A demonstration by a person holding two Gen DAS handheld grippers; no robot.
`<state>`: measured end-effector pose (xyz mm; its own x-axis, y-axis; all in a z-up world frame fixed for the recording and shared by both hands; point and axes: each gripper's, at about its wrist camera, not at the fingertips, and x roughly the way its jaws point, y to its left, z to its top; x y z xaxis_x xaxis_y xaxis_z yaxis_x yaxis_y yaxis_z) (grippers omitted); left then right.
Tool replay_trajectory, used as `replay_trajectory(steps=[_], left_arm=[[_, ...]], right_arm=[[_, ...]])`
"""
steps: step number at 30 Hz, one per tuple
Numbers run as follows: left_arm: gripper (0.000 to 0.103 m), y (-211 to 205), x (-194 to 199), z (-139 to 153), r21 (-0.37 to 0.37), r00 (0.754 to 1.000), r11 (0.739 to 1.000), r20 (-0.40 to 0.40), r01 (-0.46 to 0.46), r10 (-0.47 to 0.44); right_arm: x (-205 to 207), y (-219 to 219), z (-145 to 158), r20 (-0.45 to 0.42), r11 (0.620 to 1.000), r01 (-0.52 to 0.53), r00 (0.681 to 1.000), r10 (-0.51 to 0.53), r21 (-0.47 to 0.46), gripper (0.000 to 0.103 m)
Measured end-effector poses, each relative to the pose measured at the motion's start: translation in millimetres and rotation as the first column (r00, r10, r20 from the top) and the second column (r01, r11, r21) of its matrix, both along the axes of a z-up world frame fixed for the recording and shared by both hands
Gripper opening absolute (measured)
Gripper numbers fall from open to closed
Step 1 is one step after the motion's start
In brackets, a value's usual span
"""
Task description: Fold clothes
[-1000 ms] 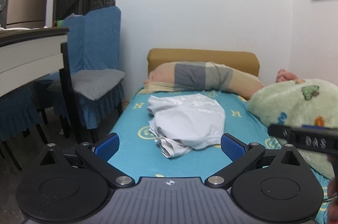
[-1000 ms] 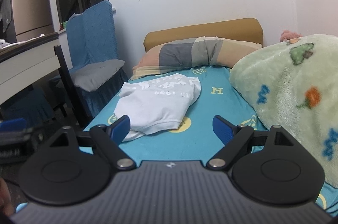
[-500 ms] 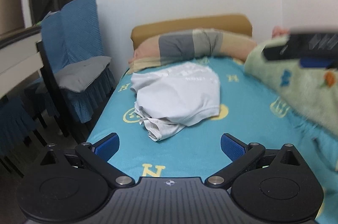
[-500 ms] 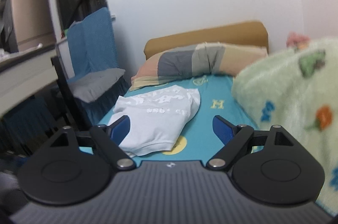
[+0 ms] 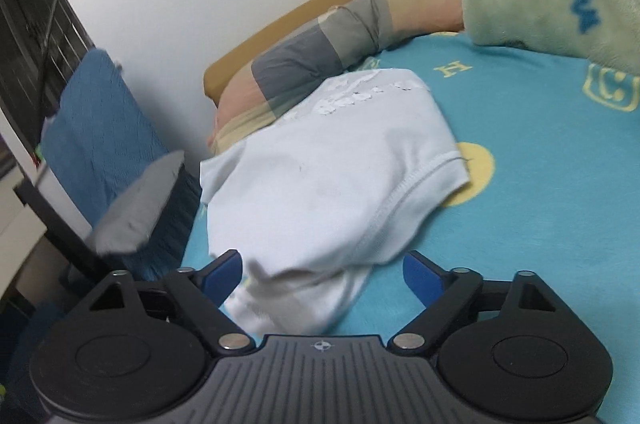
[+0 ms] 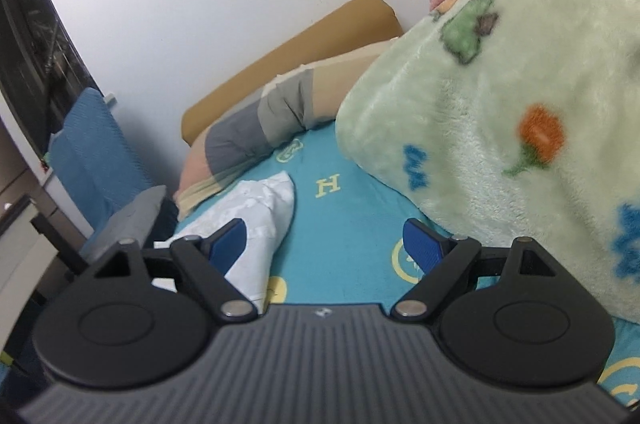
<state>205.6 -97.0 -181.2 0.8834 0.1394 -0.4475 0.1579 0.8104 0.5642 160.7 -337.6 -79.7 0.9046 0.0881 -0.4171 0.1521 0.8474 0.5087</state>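
A crumpled white T-shirt (image 5: 332,176) with white lettering lies on the turquoise bed sheet (image 5: 532,160), near the bed's left edge. My left gripper (image 5: 322,274) is open and empty, and its blue pads straddle the shirt's near hem. In the right wrist view the shirt (image 6: 260,216) lies at the lower left, partly behind the left pad. My right gripper (image 6: 324,244) is open and empty over the bare sheet (image 6: 344,208), just right of the shirt.
A striped pillow (image 5: 320,40) lies against the tan headboard (image 5: 320,4). A bulky green fleece blanket (image 6: 500,128) fills the bed's right side. A blue-covered chair with a grey cushion (image 5: 132,200) stands close to the bed's left edge.
Both grippers have moved forward and down toward the bed and tilted. The shirt now sits between the left gripper's pads. The right gripper has shifted to the right of the shirt.
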Motion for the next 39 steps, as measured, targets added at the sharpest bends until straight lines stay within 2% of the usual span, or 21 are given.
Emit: replay_trajectory(steps=[1, 3, 4, 6, 7, 9, 13, 18, 22, 23, 25, 29, 33, 34, 37, 39], left_arm=[[0.076, 1.1, 3.9, -0.6, 0.016, 1.0, 1.0, 0.021, -0.02, 0.02], [0.059, 6.0, 12.4, 4.9, -0.009, 0.999, 1.0, 0.021, -0.028, 0.028], [0.053, 8.8, 16.4, 8.7, -0.03, 0.999, 0.999, 0.022, -0.026, 0.027], [0.028, 15.9, 19.9, 21.1, -0.098, 0.998, 0.994, 0.039, -0.038, 0.042], [0.02, 18.5, 19.4, 29.3, -0.135, 0.998, 0.99, 0.044, -0.043, 0.05], [0.014, 23.9, 11.3, 50.4, -0.19, 0.995, 0.981, 0.088, -0.03, 0.047], [0.012, 34.1, -14.9, 93.9, -0.289, 0.988, 0.957, 0.15, 0.008, 0.037], [0.012, 49.7, -63.7, 141.8, -0.45, 0.99, 0.893, 0.137, 0.023, 0.044], [0.011, 55.3, -115.0, 172.1, -0.499, 0.984, 0.863, 0.175, 0.081, 0.009], [0.01, 58.7, -127.9, 179.1, -0.52, 0.983, 0.849, 0.185, 0.096, 0.002], [0.01, 69.5, -156.1, 195.9, -0.58, 0.978, 0.803, 0.209, 0.135, -0.013], [0.01, 92.7, -207.4, 219.2, -0.624, 0.951, 0.748, 0.306, 0.226, -0.032], [0.01, 116.4, -227.1, 224.3, -0.674, 0.942, 0.695, 0.334, 0.252, -0.017], [0.01, 120.8, -228.2, 224.6, -0.677, 0.943, 0.695, 0.334, 0.243, -0.004], [0.01, 131.9, -220.7, 221.2, -0.699, 0.951, 0.684, 0.308, 0.207, 0.027], [0.01, 139.7, -211.2, 215.6, -0.719, 0.958, 0.671, 0.283, 0.181, 0.045]], right_arm=[[4.6, 2.4, -2.7, 0.0, 1.0, -0.007, 1.0, 0.007, 0.004, 0.087], [12.2, 9.8, -8.3, -0.005, 1.0, -0.023, 1.0, 0.023, 0.001, 0.087], [14.8, 14.5, -11.3, -0.008, 0.999, -0.031, 0.999, 0.031, -0.011, 0.087], [18.6, 23.1, -16.7, -0.014, 0.998, -0.046, 0.999, 0.046, -0.039, 0.087], [18.4, 26.5, -17.9, -0.013, 0.997, -0.054, 0.998, 0.053, -0.049, 0.087], [18.0, 33.3, -20.4, -0.011, 0.995, -0.069, 0.998, 0.069, -0.069, 0.087], [17.2, 47.0, -25.2, -0.009, 0.989, -0.1, 0.995, 0.099, -0.109, 0.087], [9.4, 60.3, -19.1, 0.024, 0.977, -0.124, 0.991, 0.13, -0.174, 0.087], [-7.9, 66.6, -5.3, 0.081, 0.97, -0.122, 0.987, 0.142, -0.21, 0.087], [-13.4, 68.5, -1.3, 0.099, 0.968, -0.119, 0.985, 0.144, -0.222, 0.087], [-26.7, 73.9, 8.2, 0.133, 0.963, -0.117, 0.979, 0.152, -0.243, 0.087], [-58.2, 90.0, 25.0, 0.171, 0.944, -0.165, 0.961, 0.219, -0.285, 0.087], [-81.5, 115.9, 31.3, 0.158, 0.895, -0.299, 0.917, 0.365, -0.332, 0.087], [-83.0, 124.2, 30.8, 0.149, 0.875, -0.351, 0.897, 0.416, -0.335, 0.087], [-81.9, 155.7, 26.5, 0.107, 0.788, -0.493, 0.82, 0.563, -0.369, 0.086], [-73.8, 179.2, 18.3, 0.054, 0.739, -0.533, 0.796, 0.603, -0.413, 0.086]])
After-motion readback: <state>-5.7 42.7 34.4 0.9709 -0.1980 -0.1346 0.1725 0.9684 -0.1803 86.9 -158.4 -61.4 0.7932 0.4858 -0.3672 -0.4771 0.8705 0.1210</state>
